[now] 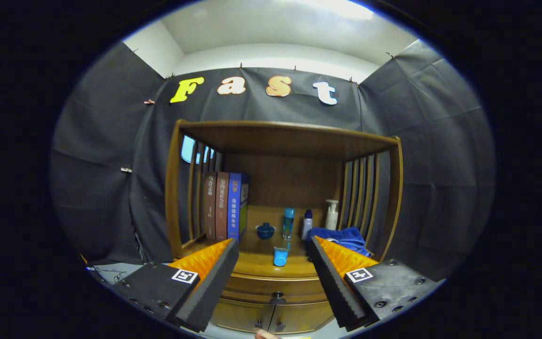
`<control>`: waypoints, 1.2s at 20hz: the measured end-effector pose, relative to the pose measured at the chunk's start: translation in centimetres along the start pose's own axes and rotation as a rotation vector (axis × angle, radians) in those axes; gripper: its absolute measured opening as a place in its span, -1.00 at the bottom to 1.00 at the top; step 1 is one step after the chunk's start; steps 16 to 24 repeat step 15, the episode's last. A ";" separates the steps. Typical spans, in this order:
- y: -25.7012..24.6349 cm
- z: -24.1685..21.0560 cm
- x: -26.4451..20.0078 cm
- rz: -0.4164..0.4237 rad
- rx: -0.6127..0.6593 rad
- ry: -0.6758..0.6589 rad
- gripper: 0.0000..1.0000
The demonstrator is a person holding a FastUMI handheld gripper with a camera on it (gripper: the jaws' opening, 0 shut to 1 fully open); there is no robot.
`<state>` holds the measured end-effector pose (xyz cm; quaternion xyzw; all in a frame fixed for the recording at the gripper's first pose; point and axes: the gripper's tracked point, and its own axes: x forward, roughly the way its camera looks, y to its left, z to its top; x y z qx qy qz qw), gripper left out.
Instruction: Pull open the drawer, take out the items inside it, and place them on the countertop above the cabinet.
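Gripper view: hand-held gripper (273,254) low in the frame, fingers spread wide apart, nothing between them, clamped on nothing. Left finger tip sits near the books, right finger tip overlaps the towel.

Brown wooden cabinet with slatted sides and a top shelf (285,136) fills the centre of the frame, ahead of the fingers. Its closed wooden drawer with a small dark round knob (278,297) sits lower centre, between the fingers and just under the countertop; front is curved, glossy brown, flush with the cabinet. Below it, two wooden cabinet doors (271,318) with small dark handles, also closed.

Glossy brown wooden countertop (257,263) above the drawer holds: small light-blue plastic cup (280,257) near the front edge, centre; dark blue round lidded pot (265,230) further back; tall clear-blue bottle (288,223); small white bottle with dark blue cap (307,224); white pump dispenser bottle (331,214); crumpled blue cloth towel (341,238) at the right; three upright books, two brown and one blue (224,205) at the left, against the slats.

A fingertip (265,334) shows at the bottom centre edge.
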<state>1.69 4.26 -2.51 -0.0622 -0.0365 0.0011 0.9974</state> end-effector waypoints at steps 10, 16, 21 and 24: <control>1.5 4.0 -3.3 0.020 0.011 0.011 0.97; 1.1 4.2 -3.6 0.008 0.022 0.016 0.97; 1.1 4.2 -3.6 0.008 0.022 0.016 0.97; 1.1 4.2 -3.6 0.008 0.022 0.016 0.97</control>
